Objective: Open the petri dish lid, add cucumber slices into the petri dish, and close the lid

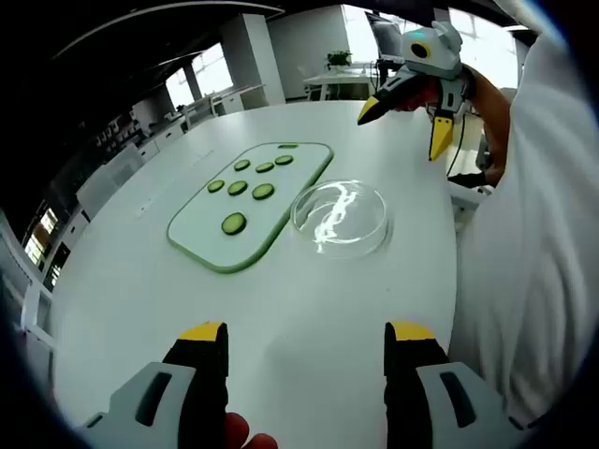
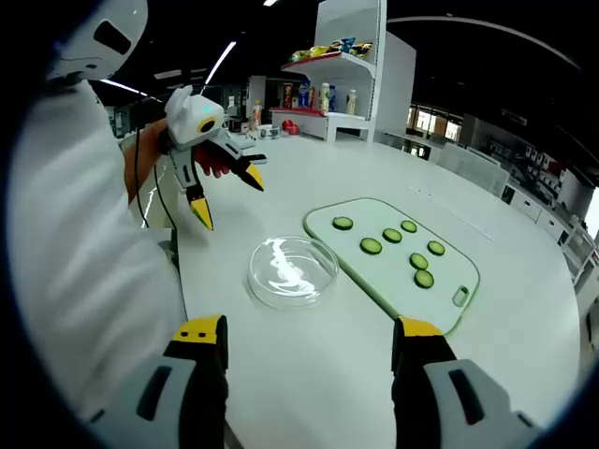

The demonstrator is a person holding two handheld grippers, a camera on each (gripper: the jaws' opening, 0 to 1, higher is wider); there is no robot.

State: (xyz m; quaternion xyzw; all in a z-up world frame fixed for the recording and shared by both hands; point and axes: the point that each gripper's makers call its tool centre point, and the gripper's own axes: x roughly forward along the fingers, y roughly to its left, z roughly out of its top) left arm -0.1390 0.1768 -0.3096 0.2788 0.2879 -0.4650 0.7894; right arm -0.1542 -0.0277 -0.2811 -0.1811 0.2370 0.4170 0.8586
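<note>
Your left gripper and right gripper both hover with jaws apart, empty. Petri dish sits lidded on the tabletop, beside the cutting board of cucumber slices. Nothing begun.

Your left gripper hangs with jaws apart above the table; the lidded petri dish sits just right of the cutting board carrying cucumber slices.

A white round table carries a green-rimmed cutting board. Behind it, a white shelf unit holds colourful packages and bottles.
</note>
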